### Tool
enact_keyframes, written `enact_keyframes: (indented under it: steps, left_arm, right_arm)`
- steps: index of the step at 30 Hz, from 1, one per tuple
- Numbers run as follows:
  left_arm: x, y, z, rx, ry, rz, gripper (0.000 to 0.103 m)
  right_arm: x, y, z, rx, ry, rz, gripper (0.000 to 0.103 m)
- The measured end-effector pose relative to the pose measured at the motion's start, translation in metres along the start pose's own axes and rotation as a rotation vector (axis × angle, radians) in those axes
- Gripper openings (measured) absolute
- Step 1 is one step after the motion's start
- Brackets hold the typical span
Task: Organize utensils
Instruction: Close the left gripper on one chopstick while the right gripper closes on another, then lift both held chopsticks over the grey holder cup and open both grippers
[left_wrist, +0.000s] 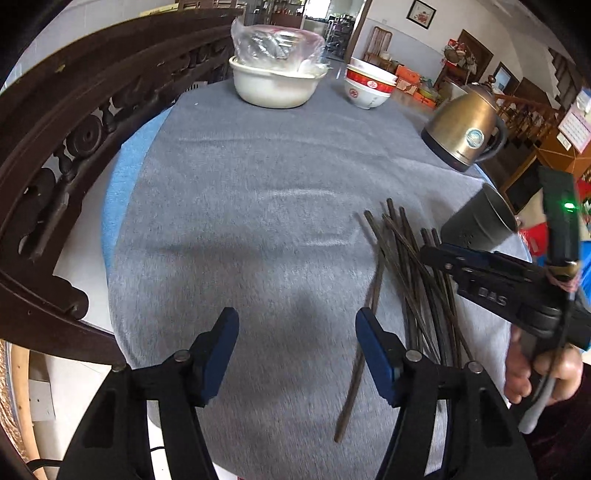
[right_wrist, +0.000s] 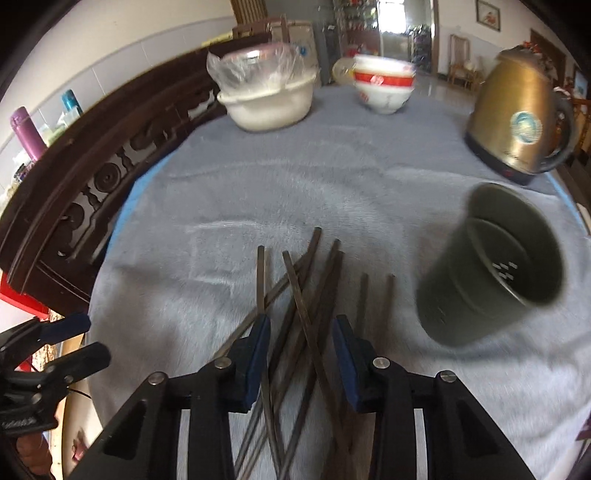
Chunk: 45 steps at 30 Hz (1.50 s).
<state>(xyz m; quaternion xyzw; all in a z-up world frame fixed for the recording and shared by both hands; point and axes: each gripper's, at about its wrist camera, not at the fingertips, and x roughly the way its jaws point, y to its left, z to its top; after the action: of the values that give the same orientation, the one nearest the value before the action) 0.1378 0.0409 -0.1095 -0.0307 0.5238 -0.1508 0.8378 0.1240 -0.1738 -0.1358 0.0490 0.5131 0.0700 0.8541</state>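
Several dark chopsticks lie in a loose pile on the grey cloth; they also show in the left wrist view. A dark grey holder cup stands to their right, also in the left wrist view. My right gripper is open, its jaws over the pile with chopsticks between them, gripping nothing. It shows from the side in the left wrist view. My left gripper is open and empty above bare cloth, left of the pile. One chopstick lies apart near its right finger.
A white basin with a bagged bowl and stacked red-and-white bowls stand at the far end. A brass kettle stands at the right. A carved dark wooden chair back runs along the left edge.
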Motion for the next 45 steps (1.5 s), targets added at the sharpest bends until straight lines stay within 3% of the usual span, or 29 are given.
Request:
enact_keyframes:
  steps: [6, 9, 13, 23, 28, 34, 36, 38, 41, 45]
  left_arm:
    - [0.012, 0.003, 0.013, -0.011, 0.02, -0.003, 0.067]
    - [0.017, 0.003, 0.018, -0.015, 0.03, -0.005, 0.067]
    - [0.025, -0.006, 0.028, -0.007, 0.045, -0.007, 0.067]
    - [0.069, -0.059, 0.056, 0.02, 0.14, -0.069, 0.067]
    - [0.1, -0.075, 0.077, -0.019, 0.18, -0.038, 0.066]
    - [0.13, -0.075, 0.082, -0.075, 0.243, -0.054, 0.034]
    - [0.131, -0.076, 0.083, -0.069, 0.219, -0.045, 0.017]
    - [0.134, -0.074, 0.085, -0.094, 0.228, -0.099, 0.009]
    - [0.127, -0.074, 0.084, -0.084, 0.199, -0.074, 0.009]
    - [0.095, -0.073, 0.082, -0.083, 0.144, -0.118, 0.006]
  right_arm:
    - [0.032, 0.005, 0.017, -0.018, 0.078, -0.008, 0.025]
    - [0.035, 0.001, 0.017, -0.003, 0.089, 0.004, 0.011]
    - [0.026, -0.01, 0.014, 0.034, 0.066, 0.022, 0.007]
    - [-0.042, -0.045, -0.011, 0.13, -0.107, 0.118, 0.007]
    - [-0.081, -0.06, -0.025, 0.158, -0.202, 0.156, 0.007]
    - [-0.107, -0.07, -0.044, 0.182, -0.28, 0.176, 0.006]
    - [-0.113, -0.075, -0.048, 0.185, -0.301, 0.179, 0.006]
    - [-0.119, -0.079, -0.05, 0.191, -0.321, 0.181, 0.006]
    - [-0.127, -0.082, -0.048, 0.2, -0.359, 0.188, 0.006]
    - [-0.149, -0.085, -0.044, 0.203, -0.452, 0.179, 0.006]
